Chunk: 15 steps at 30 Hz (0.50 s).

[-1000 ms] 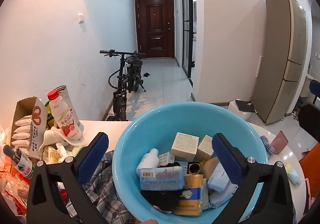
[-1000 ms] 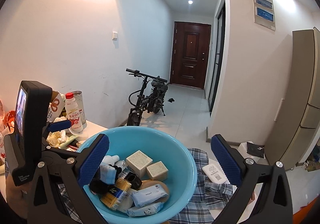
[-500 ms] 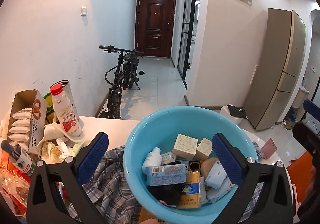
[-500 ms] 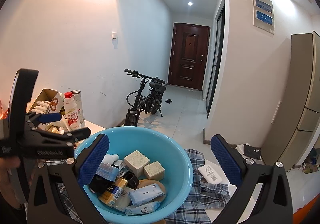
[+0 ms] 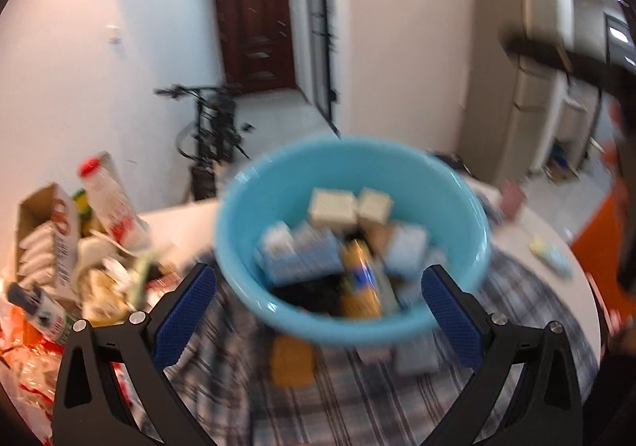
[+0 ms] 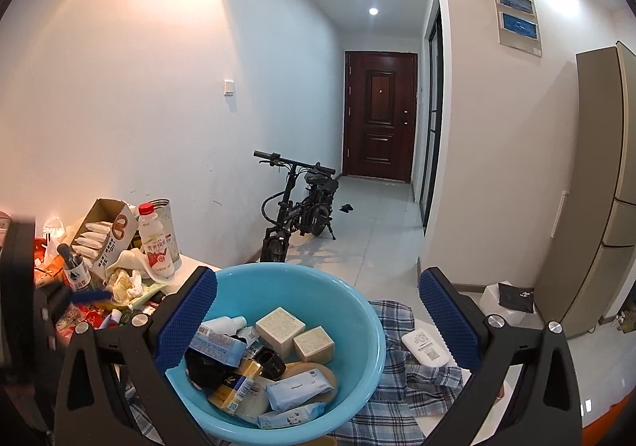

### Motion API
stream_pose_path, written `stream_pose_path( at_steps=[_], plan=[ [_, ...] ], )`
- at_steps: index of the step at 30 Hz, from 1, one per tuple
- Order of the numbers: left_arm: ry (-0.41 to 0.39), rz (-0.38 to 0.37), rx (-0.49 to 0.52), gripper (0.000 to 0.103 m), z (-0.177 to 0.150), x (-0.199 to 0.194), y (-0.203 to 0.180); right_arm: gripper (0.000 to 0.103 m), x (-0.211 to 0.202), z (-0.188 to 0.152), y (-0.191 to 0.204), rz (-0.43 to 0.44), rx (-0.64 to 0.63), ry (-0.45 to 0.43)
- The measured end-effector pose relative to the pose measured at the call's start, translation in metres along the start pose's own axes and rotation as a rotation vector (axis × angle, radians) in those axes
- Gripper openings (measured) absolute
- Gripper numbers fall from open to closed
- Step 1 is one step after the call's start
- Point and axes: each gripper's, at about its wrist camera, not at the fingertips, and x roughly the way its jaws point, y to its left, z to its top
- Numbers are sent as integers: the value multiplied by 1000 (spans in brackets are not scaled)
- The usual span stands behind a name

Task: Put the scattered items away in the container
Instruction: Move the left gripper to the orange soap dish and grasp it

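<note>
A light blue basin [image 6: 369, 320] [image 5: 246, 231] sits on a plaid cloth [image 6: 401, 386] and holds several small boxes, packets and bottles. My left gripper [image 5: 318, 311] is open and empty, held back from the basin's near rim; its view is motion-blurred. My right gripper [image 6: 316, 317] is open and empty, hovering above the basin's near side. A white packet [image 6: 425, 342] lies on the cloth right of the basin. An orange item [image 5: 292, 362] and a grey item [image 5: 417, 358] lie on the cloth in front of the basin.
Clutter crowds the table's left end: a red-capped milk bottle [image 6: 155, 243], an open cardboard box [image 6: 103, 235], wrappers and a small bottle [image 6: 75, 271]. A pink cup [image 5: 512, 199] stands at the far right. Beyond are a bicycle [image 6: 298, 207] and a fridge [image 6: 604, 191].
The left gripper has pulled back and swung, blurring its view; more of the cloth and two loose items now show before the basin. The right gripper has barely moved.
</note>
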Motion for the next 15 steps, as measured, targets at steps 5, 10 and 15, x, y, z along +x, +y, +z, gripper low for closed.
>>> stream_pose_path(
  at_steps=[5,10,15],
  plan=[
    [79,-69,63,103,-53,30,-15,103,-1,0,-3,-1,9,-2],
    [145,-60,20,103,-82,77,-1,103,-2,0,-4,3,6,-4],
    [181,-44,-47,103,-92,100,17,103,1,-1,-6,-4,7,7]
  ],
)
